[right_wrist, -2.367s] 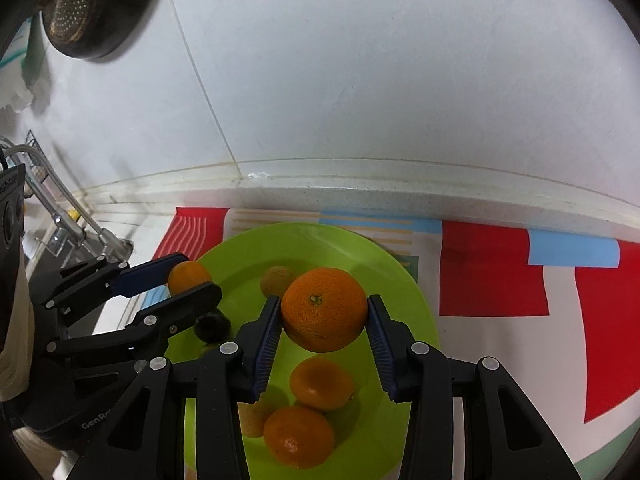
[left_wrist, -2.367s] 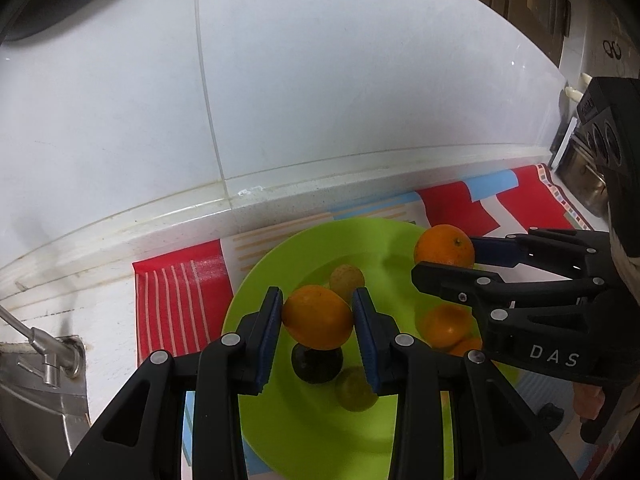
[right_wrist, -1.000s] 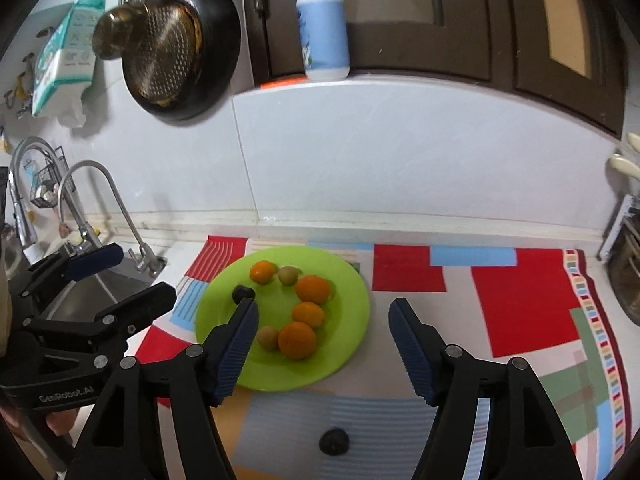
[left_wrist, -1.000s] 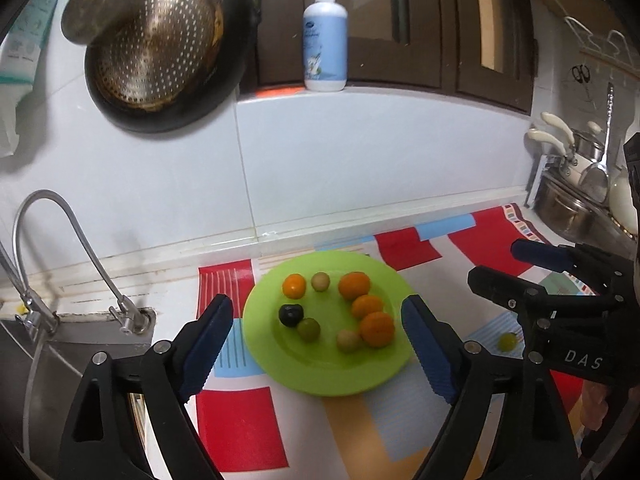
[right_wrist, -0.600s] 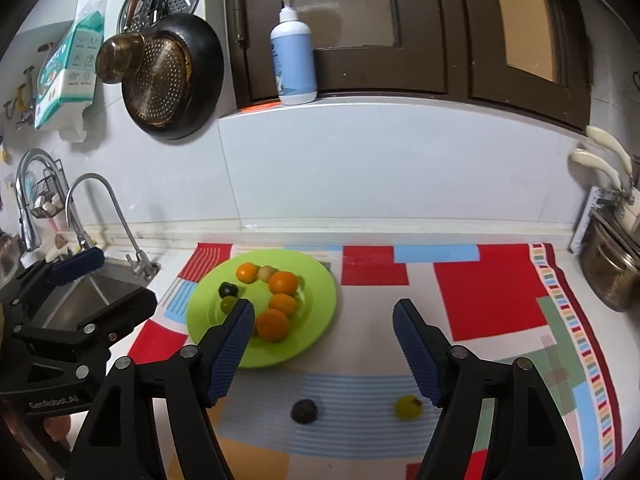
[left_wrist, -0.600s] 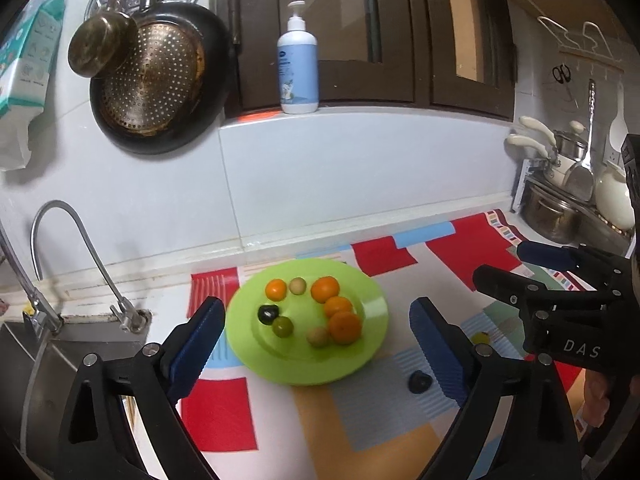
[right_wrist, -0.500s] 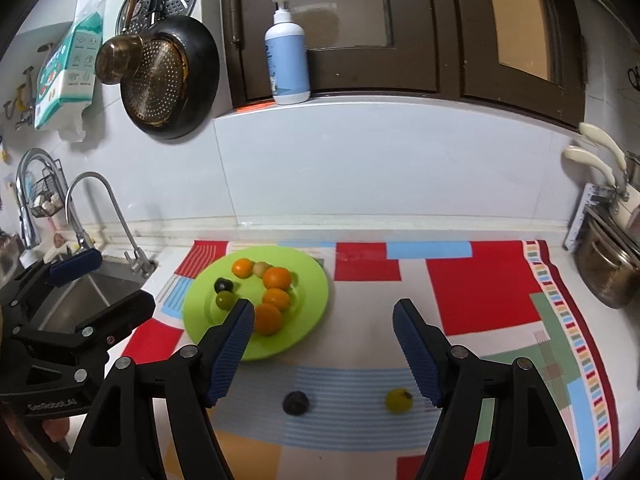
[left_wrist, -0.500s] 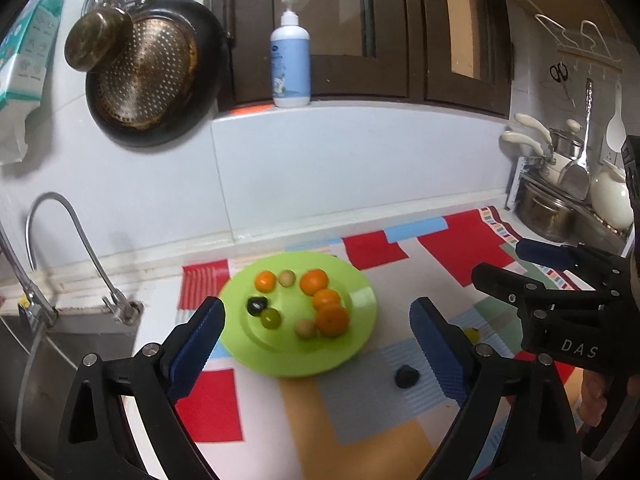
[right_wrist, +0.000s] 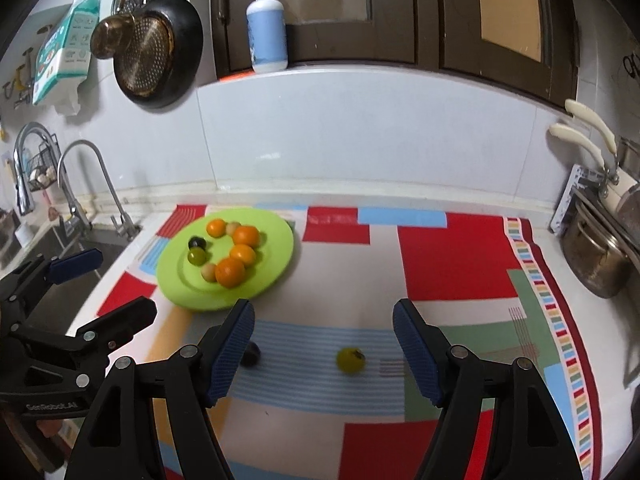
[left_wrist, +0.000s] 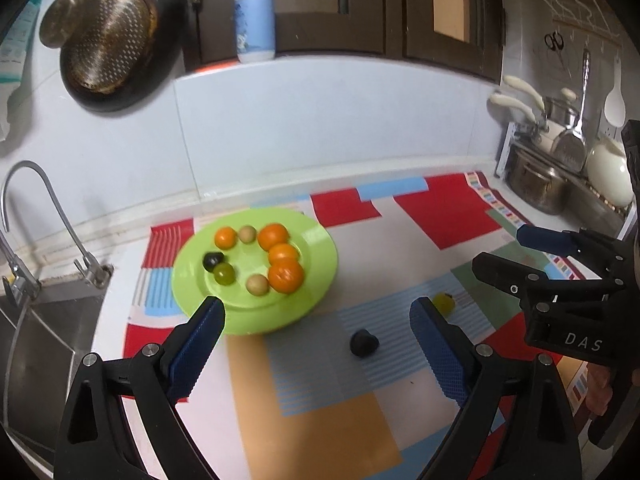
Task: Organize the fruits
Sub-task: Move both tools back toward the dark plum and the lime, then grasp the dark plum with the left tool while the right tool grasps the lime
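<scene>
A green plate (left_wrist: 320,256) (right_wrist: 276,256) sits on the patterned mat and holds several fruits: oranges (left_wrist: 285,276) (right_wrist: 230,272), small pale fruits, a green one and a dark one. A dark fruit (left_wrist: 363,343) (right_wrist: 251,354) and a yellow-green fruit (left_wrist: 444,302) (right_wrist: 351,360) lie loose on the mat in front of the plate. My left gripper (left_wrist: 316,344) is open and empty above the mat. My right gripper (right_wrist: 324,344) is open and empty, with the yellow-green fruit between its fingers in view.
A sink with a faucet (left_wrist: 24,216) (right_wrist: 100,184) lies to the left. Steel pots (left_wrist: 536,188) (right_wrist: 596,260) stand at the right. A pan (right_wrist: 160,60) and a soap bottle (right_wrist: 266,20) are on the back wall and ledge.
Both grippers let go of their oranges onto the plate, opened wide and pulled back and up. The two loose fruits on the mat have come into view.
</scene>
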Tool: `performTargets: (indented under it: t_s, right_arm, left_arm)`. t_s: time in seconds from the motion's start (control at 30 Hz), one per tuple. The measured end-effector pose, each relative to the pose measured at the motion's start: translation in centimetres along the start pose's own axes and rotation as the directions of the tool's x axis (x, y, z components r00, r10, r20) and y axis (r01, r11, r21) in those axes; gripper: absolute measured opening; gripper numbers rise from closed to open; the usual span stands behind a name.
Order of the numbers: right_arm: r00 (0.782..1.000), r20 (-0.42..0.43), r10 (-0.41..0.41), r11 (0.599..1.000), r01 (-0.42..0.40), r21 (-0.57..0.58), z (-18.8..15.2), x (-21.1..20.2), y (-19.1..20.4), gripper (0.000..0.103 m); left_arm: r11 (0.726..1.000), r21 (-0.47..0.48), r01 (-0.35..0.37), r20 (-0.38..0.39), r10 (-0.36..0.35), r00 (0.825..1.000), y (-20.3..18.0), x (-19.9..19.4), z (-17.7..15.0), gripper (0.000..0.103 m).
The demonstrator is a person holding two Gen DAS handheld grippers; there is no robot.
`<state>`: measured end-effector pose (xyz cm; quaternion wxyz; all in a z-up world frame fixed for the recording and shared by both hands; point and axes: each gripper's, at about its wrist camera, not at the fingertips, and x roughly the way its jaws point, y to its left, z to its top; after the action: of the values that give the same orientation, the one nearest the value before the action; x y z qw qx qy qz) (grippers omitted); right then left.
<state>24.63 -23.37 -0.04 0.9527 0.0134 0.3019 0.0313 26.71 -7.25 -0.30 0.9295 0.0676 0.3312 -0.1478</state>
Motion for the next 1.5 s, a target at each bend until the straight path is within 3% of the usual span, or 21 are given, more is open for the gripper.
performTargets:
  t_s: [0.73,1.0,1.37,1.5]
  right_arm:
    - [0.978,-0.202,0.052,0.999,-0.054,-0.004,-4.1,6.9,-3.2,0.072]
    - [0.966,-0.245,0.081,0.997,-0.081,0.013,-4.5,9.1,-3.3,0.062]
    - [0.954,-0.281,0.106,0.994,-0.100,0.036,-4.5,11.1,-3.3,0.046]
    - [0.950,-0.291,0.112,0.994,-0.104,0.043,-4.6,11.6,-3.3,0.042]
  left_arm:
    - [0.997,0.019,0.073,-0.209,-0.068,0.976,-2.7,8.0,-3.0,0.092]
    - [0.995,-0.012,0.095,-0.268,-0.095,0.959,-2.7,10.2,-3.4,0.075]
    - [0.988,-0.059,0.144,-0.306,-0.155,0.939,-2.8,11.9,-3.5,0.044]
    - [0.986,-0.075,0.150,-0.317,-0.166,0.934,-2.7,12.2,-3.5,0.038]
